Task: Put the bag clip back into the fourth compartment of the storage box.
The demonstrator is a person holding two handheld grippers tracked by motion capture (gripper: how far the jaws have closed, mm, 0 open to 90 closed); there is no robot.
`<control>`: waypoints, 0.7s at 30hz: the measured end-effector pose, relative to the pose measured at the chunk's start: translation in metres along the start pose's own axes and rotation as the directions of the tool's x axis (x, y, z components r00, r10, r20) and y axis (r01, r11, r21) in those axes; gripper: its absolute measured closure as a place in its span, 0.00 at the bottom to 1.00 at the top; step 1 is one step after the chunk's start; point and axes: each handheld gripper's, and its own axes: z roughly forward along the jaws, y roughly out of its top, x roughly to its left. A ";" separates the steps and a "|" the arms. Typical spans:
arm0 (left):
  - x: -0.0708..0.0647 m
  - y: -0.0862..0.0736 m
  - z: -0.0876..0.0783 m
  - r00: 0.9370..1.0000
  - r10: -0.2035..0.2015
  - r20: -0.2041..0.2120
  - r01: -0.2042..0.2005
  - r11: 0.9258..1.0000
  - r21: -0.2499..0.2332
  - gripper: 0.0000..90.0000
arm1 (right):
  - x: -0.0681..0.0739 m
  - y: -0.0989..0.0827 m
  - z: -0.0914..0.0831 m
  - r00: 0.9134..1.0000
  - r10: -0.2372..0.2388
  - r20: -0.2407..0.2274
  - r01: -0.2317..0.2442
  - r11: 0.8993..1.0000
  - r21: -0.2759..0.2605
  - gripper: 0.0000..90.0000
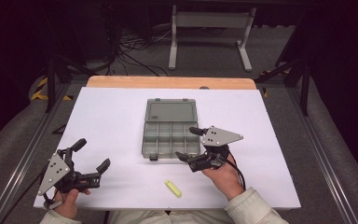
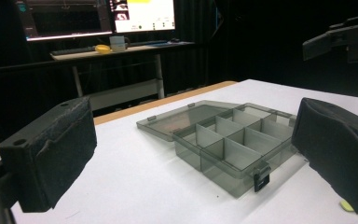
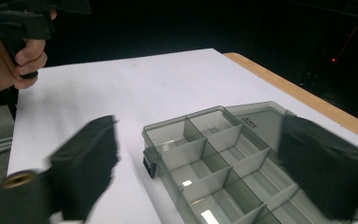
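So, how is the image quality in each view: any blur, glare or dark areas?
High view: sharp, the white table evenly lit, the surroundings dark. Left gripper view: the organizer box is clear, the monitor overexposed. Right gripper view: the right tool has one blurred jaw, small glare spots lie in the box compartments, and the background is nearly black.

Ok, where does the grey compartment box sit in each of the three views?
High view: compartment box at table centre, lid flat open on its far side.
Left gripper view: centre-right, between the tongs.
Right gripper view: lower centre-right, between the tongs.
Shared landmark: the box's black latch.
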 end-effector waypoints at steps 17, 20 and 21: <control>0.000 0.000 0.000 1.000 0.000 -0.005 0.000 1.000 0.002 0.01 | 0.011 0.015 -0.002 0.970 0.012 -0.243 0.054 0.963 0.263 1.00; 0.000 0.000 -0.001 1.000 0.001 -0.005 -0.001 1.000 0.002 0.01 | 0.014 0.015 -0.001 0.967 0.016 -0.256 0.059 0.957 0.283 1.00; 0.000 0.000 -0.001 1.000 0.001 -0.005 -0.001 1.000 0.002 0.01 | 0.015 0.014 0.001 0.964 0.019 -0.264 0.063 0.953 0.297 1.00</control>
